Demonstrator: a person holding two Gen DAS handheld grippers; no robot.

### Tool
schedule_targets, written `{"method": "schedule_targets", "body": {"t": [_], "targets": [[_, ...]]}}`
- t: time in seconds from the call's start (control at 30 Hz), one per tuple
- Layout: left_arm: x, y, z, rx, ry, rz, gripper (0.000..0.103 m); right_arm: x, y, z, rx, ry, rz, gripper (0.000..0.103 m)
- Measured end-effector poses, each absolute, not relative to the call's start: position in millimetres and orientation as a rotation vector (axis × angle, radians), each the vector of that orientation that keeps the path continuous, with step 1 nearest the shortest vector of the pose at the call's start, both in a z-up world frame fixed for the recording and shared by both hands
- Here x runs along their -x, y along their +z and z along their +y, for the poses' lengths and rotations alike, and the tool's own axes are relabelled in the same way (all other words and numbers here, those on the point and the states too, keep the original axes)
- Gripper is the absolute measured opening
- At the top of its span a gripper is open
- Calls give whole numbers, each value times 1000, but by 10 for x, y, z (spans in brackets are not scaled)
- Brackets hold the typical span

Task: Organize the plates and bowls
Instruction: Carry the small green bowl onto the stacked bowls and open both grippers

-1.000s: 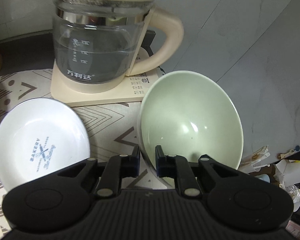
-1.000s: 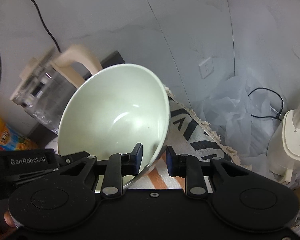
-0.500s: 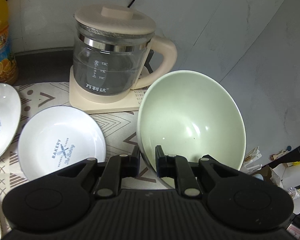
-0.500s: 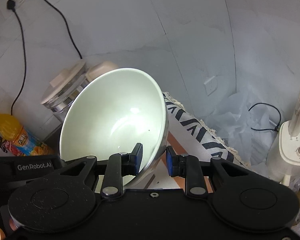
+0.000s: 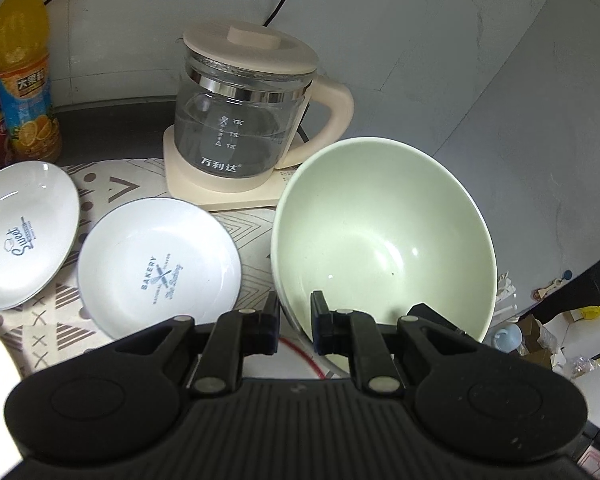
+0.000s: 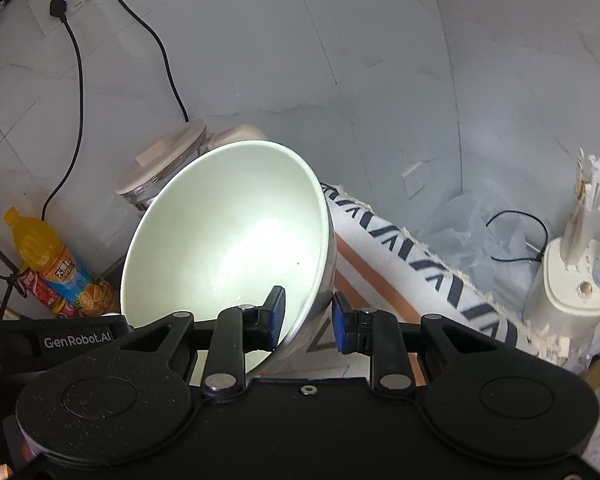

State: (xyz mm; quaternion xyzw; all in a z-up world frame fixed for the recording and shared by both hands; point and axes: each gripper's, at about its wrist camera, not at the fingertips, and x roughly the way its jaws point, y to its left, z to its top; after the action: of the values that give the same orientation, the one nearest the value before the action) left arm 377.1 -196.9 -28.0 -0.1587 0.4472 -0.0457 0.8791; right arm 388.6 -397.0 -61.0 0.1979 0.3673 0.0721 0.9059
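Observation:
A pale green bowl with a metal outside is held tilted above the patterned mat. My left gripper is shut on its near left rim. My right gripper is shut on the same bowl at its right rim, one pad inside and one outside. A white "Bakery" plate lies on the mat to the left of the bowl. A white "Sweet" plate lies further left.
A glass kettle on a cream base stands behind the bowl against the wall. An orange juice bottle stands at the back left. The patterned mat ends at a fringed edge, with a cream appliance beyond it.
Both grippers have lifted and drawn back with the bowl. The kettle now looks smaller and farther, and the second plate and the juice bottle have come into view.

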Motion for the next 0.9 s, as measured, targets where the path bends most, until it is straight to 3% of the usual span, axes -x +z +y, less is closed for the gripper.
{"method": "schedule_targets", "body": {"t": [0.9], "targets": [[-3048, -459, -1518, 338, -113, 997, 14, -3075, -658, -3554, -381, 104, 788, 25]]}}
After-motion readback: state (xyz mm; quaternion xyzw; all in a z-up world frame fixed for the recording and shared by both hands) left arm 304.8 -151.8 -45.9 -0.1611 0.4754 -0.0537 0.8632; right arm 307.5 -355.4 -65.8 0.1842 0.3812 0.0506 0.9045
